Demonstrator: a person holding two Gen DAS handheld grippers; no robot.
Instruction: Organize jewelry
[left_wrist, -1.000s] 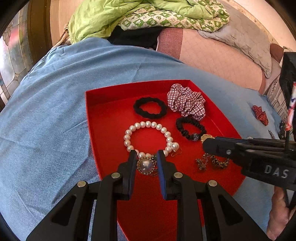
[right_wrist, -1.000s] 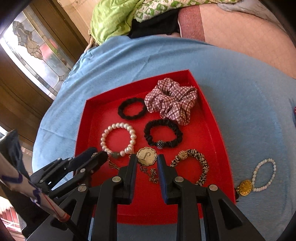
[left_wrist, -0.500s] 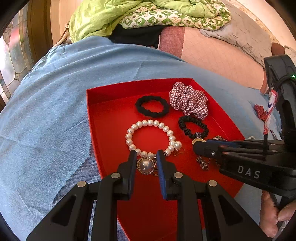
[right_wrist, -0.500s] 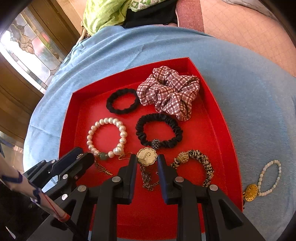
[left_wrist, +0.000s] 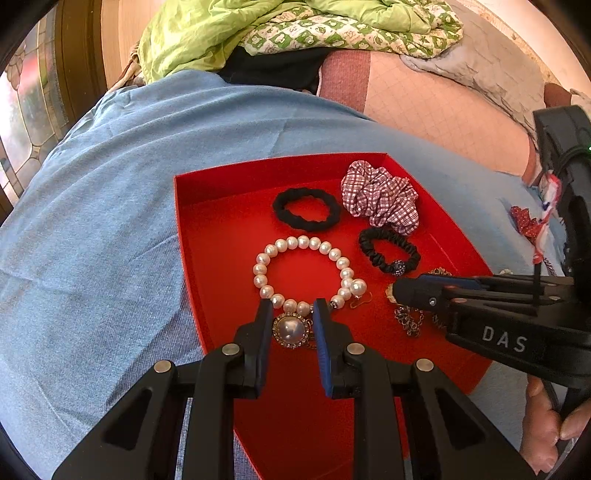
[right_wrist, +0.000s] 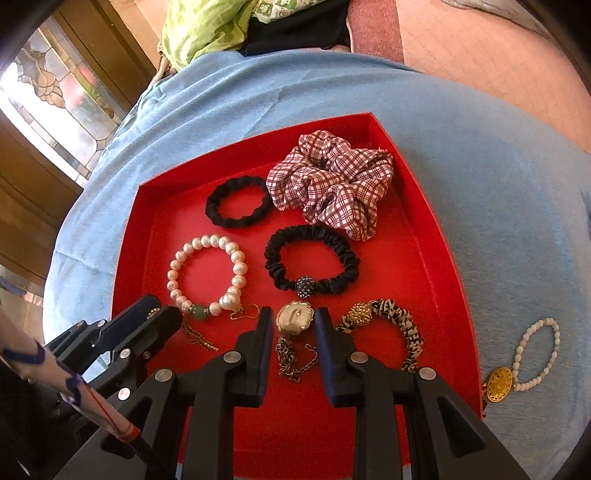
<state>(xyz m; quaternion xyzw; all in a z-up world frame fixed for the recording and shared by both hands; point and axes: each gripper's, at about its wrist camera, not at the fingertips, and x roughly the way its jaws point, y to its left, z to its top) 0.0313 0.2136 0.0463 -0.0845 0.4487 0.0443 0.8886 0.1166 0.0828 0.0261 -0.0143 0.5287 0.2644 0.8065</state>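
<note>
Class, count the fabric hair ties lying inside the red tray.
3: a plain black hair tie at the far left, a checked scrunchie at the far right, and a black satin scrunchie with a beaded ball in front of them. None seems hidden.

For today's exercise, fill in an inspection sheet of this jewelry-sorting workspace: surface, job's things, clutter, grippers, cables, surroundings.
Surface: blue cloth under red tray.
Job's things: in tray, pearl bracelet, gold pendant, plaid scrunchie, two black hair ties; white bead bracelet outside, on the cloth.
Clutter: small red fabric piece on the cloth.
Grippers: left gripper brackets a round pearl brooch; right gripper brackets the pendant; contact unclear.
Cables: nothing seen.
Surroundings: green bedding, stained-glass window.
</note>
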